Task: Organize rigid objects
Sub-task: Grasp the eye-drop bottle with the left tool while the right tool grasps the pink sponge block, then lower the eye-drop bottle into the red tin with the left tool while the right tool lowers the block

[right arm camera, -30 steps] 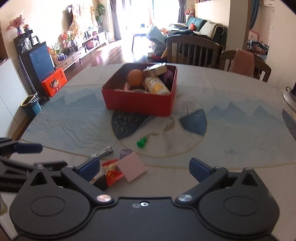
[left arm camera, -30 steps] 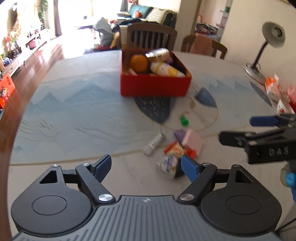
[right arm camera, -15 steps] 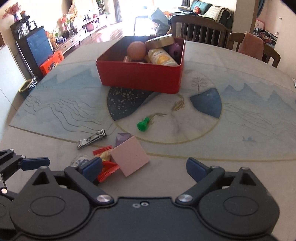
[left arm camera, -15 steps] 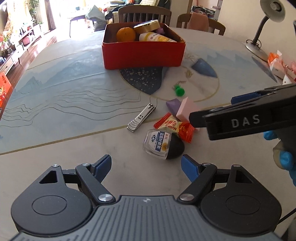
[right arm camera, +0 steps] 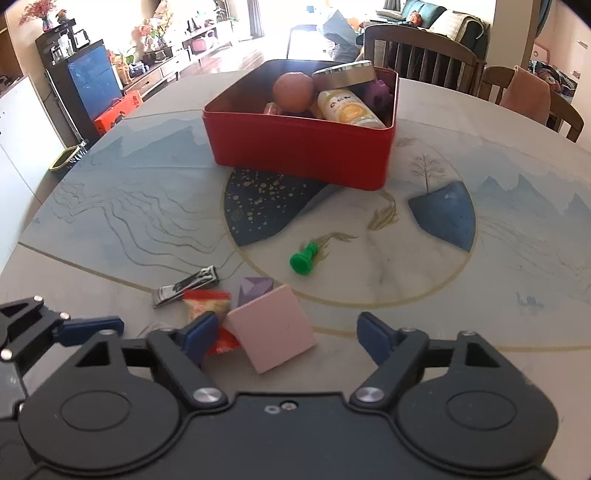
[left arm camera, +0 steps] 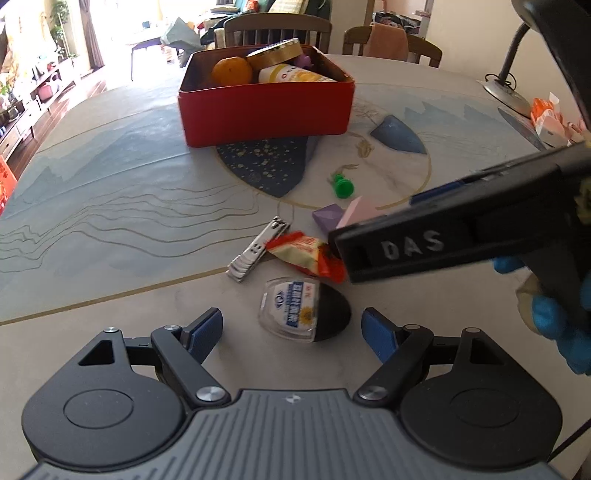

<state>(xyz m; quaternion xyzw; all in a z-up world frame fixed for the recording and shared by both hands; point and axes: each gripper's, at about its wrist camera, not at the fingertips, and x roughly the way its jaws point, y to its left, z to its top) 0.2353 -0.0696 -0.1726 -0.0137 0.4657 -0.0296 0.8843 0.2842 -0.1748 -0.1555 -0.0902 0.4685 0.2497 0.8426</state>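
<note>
Likely light, stiff and flat, the pink block [right arm camera: 271, 328] lies on the near table [right arm camera: 480, 332] between the right gripper [right arm camera: 284, 330]'s narrowing, still-separated fingers, best pinched across its 2 side edges.

Home dining room, chairs [right arm camera: 421, 55], sofa [right arm camera: 443, 18], TV cabinet [right arm camera: 177, 59]

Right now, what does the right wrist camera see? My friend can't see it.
An open right tool hovers over a flat pink square block, with nothing gripped. Beyond lie a silver nail clipper, a green plastic peg and a red metal box.
</note>
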